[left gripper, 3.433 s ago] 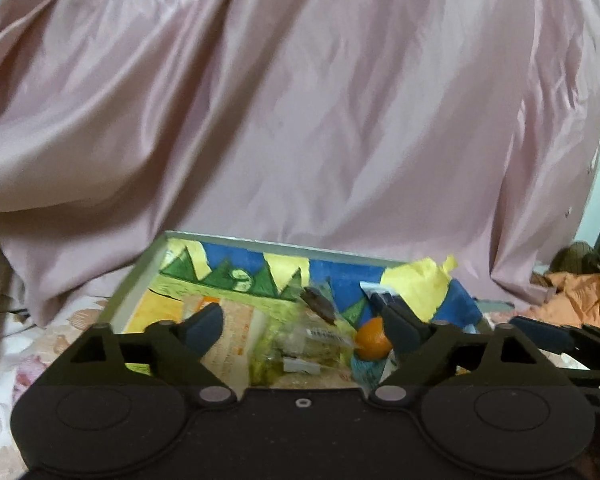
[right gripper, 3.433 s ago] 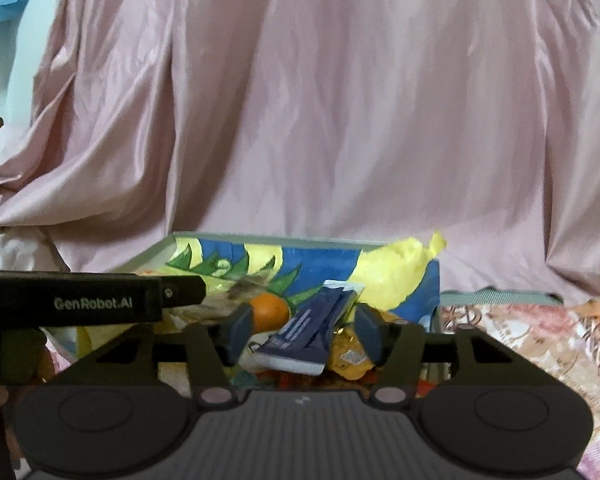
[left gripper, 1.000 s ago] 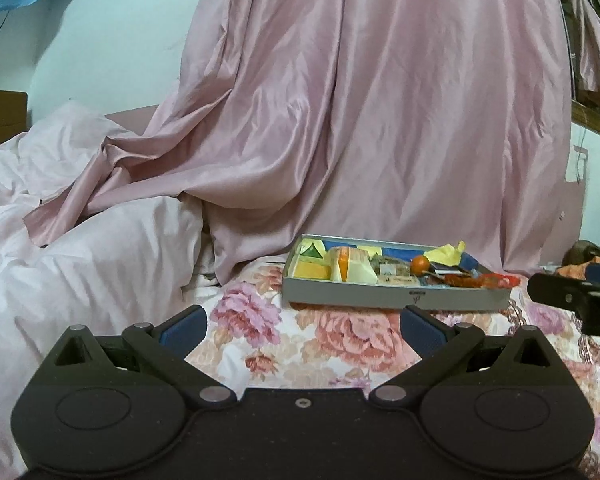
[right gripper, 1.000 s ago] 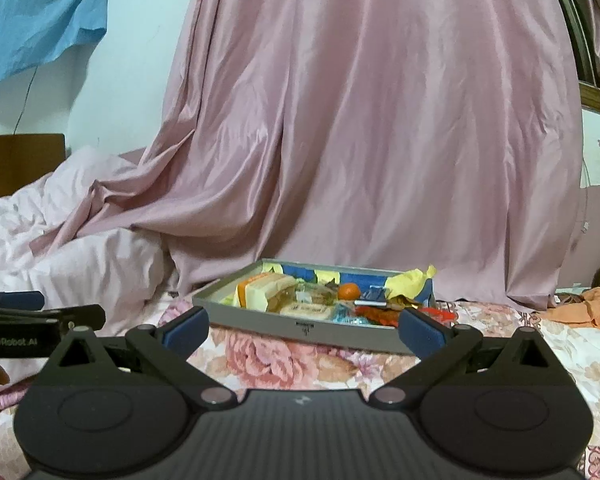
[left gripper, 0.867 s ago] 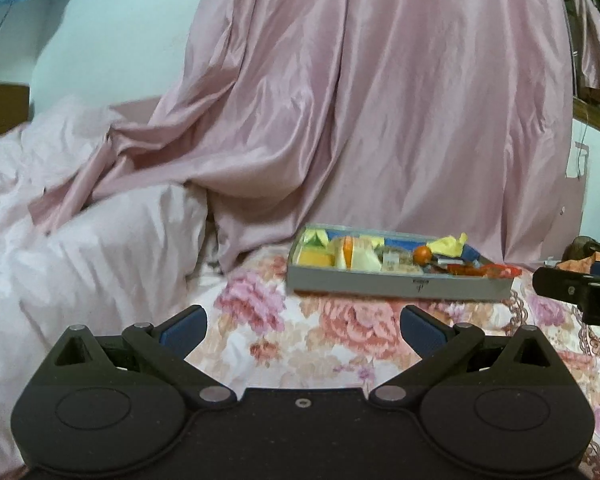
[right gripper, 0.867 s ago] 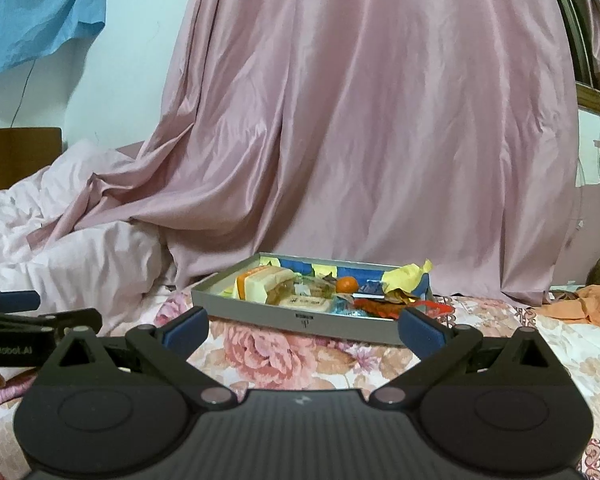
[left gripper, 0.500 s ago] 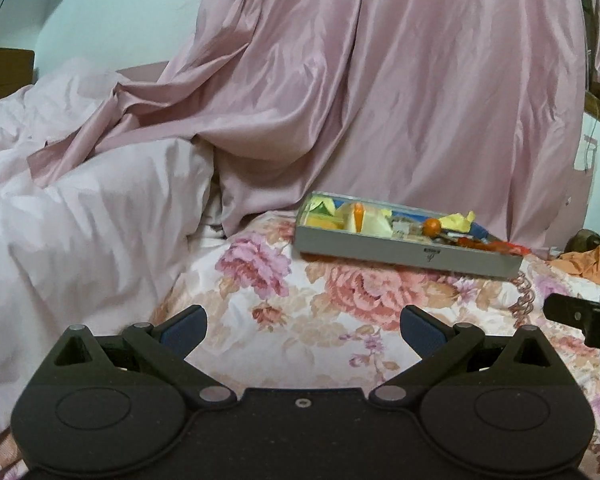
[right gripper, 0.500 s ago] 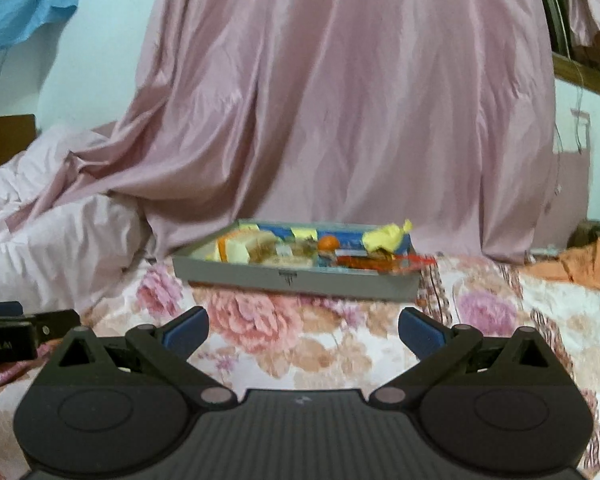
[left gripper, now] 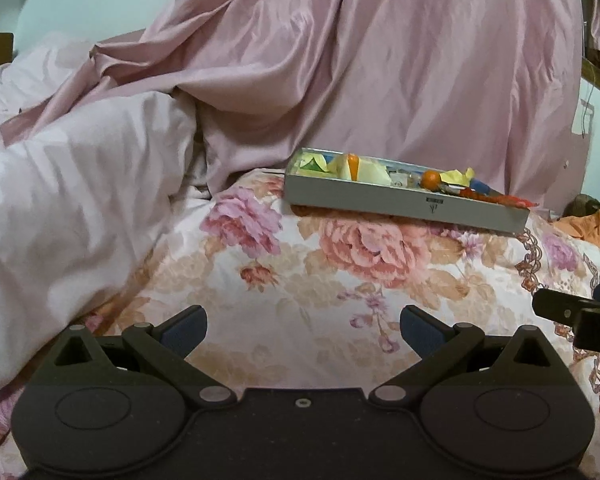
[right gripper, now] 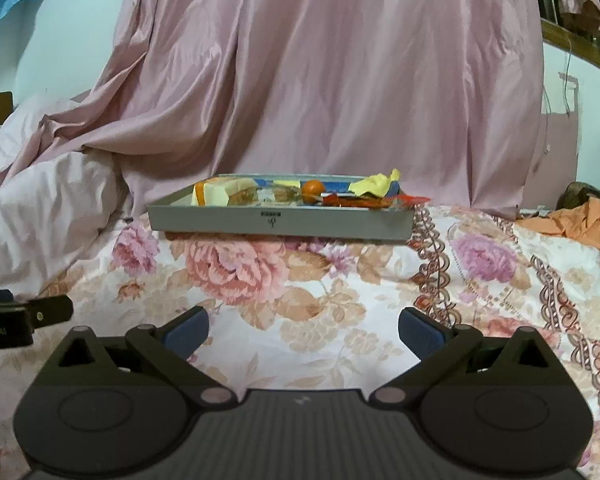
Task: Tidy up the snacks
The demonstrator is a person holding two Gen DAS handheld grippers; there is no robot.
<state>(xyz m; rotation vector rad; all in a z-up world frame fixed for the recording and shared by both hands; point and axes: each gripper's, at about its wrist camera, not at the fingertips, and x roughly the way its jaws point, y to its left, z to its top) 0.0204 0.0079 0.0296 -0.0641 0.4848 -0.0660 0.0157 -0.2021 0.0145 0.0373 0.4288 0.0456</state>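
1. You held the left gripper (left gripper: 303,330) with jaws spread wide, grasping nothing, above the floral bedsheet (left gripper: 340,272).
2. You held the right gripper (right gripper: 303,332) likewise released and empty.
3. The grey tray (right gripper: 280,220) of snacks (right gripper: 356,194) lay well ahead of both grippers, before the pink drape (right gripper: 340,80).

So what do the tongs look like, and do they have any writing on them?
Both tongs, left and right, look alike: a black plastic body with two round discs, angled black arms joined by silvery rivets, and blue ribbed pads at the tips. Part of a white logo ending in "AI" shows on the left one's side in the right wrist view. No cables or sleeves show.
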